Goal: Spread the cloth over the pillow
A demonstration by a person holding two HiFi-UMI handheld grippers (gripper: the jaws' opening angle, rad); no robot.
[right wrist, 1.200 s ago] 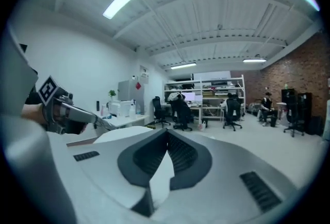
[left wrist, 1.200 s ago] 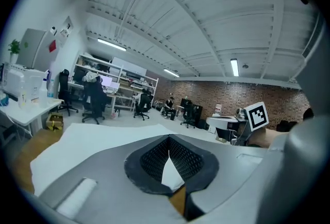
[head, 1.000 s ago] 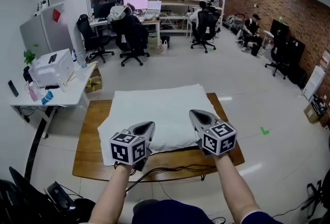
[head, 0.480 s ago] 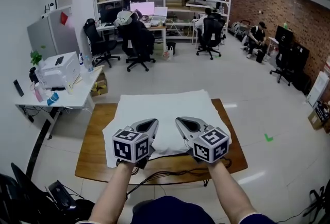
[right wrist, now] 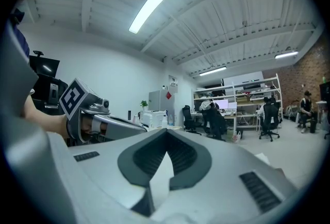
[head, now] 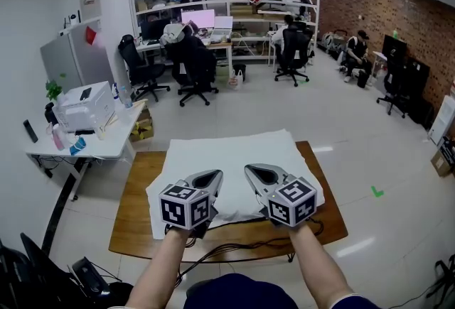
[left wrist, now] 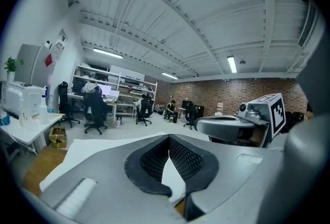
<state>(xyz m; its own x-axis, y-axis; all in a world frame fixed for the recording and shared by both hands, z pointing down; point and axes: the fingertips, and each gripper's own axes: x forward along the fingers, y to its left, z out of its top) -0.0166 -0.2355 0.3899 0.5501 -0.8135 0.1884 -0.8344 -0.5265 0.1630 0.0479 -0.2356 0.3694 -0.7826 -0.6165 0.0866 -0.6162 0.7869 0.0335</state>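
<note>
A white cloth lies spread over a wooden table and covers a soft bulge; the pillow itself is hidden beneath it. Both grippers hover side by side over the cloth's near edge, pointing away from me. My left gripper is shut, with its tips meeting and nothing between them. The right gripper is likewise shut and empty. White cloth shows only through the gap behind each pair of tips. Each gripper view shows the other gripper alongside.
Black cables trail over the table's near edge. A white desk with a printer stands to the left. Office chairs, shelving and seated people fill the back of the room. Open floor lies right of the table.
My right gripper has moved left, closer to the left gripper, which has stayed nearly in place. Both remain shut.
</note>
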